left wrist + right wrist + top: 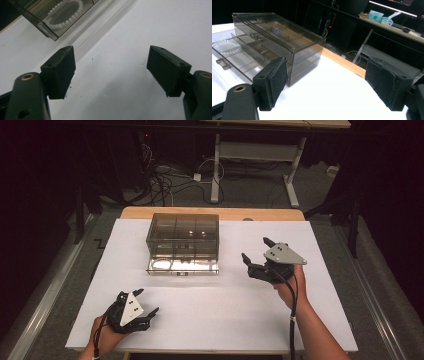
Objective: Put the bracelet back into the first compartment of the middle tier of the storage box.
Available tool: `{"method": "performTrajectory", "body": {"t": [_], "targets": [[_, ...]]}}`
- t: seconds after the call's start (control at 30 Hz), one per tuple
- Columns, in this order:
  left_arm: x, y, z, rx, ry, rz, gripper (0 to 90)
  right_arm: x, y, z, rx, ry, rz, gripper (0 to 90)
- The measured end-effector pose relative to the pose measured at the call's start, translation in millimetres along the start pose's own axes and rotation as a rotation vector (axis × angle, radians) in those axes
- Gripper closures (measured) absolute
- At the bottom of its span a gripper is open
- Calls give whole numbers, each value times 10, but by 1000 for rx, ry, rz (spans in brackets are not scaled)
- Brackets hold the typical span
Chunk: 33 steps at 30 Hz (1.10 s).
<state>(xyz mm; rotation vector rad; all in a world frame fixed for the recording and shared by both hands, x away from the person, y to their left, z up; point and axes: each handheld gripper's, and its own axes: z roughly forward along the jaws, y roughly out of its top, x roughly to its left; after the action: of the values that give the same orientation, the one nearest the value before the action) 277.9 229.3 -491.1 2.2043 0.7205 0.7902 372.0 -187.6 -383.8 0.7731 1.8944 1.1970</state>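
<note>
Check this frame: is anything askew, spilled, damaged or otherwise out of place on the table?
Nothing spilled or damaged. The one thing off is the smoky clear drawer box: its bottom drawer stands pulled out toward the person, with a white bead bracelet lying in it. Both grippers are open and clear of it.

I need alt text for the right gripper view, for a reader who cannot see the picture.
A smoky transparent drawer box stands on a white table, its lower drawer pulled open, with a white bead bracelet inside. The right gripper hovers beside it, its black jaws wide open and empty. Behind are a dark room and a desk.
</note>
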Motion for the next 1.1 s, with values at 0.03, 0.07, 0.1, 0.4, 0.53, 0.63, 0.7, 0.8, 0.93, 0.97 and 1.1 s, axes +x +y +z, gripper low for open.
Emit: {"method": "performTrajectory", "body": {"t": [0.03,0.07,0.1,0.4,0.53,0.63,0.7,0.8,0.93,0.97,1.1], "targets": [[0,0,-1,0,0,0,229,-6,-9,-12,3,-5,-2,193],[-1,0,-1,0,-1,0,229,-10,-19,-24,5,-9,-3,193],[-2,1,-1,1,1,2,229,-16,-30,-37,6,-11,-5,193],[-3,1,-5,2,2,2,229,-38,-202,-156,19,-32,-21,194],[-4,-1,-9,2,4,2,230,-18,-288,-205,9,-40,-25,200],[-1,-2,-14,1,6,1,229,-8,-345,-242,13,-34,-31,200],[-1,-1,-17,0,7,-1,229,-2,-387,-271,17,-34,-34,200],[-8,0,-23,-3,6,-2,229,1,-445,-319,21,-37,-34,200],[-8,-2,-29,-2,7,-2,230,20,-519,-382,23,-34,-43,200],[-9,-2,-30,-1,9,0,231,24,-537,-397,20,-33,-45,200],[-18,5,-32,-1,9,7,232,45,-600,-441,25,-28,-52,200]]}}
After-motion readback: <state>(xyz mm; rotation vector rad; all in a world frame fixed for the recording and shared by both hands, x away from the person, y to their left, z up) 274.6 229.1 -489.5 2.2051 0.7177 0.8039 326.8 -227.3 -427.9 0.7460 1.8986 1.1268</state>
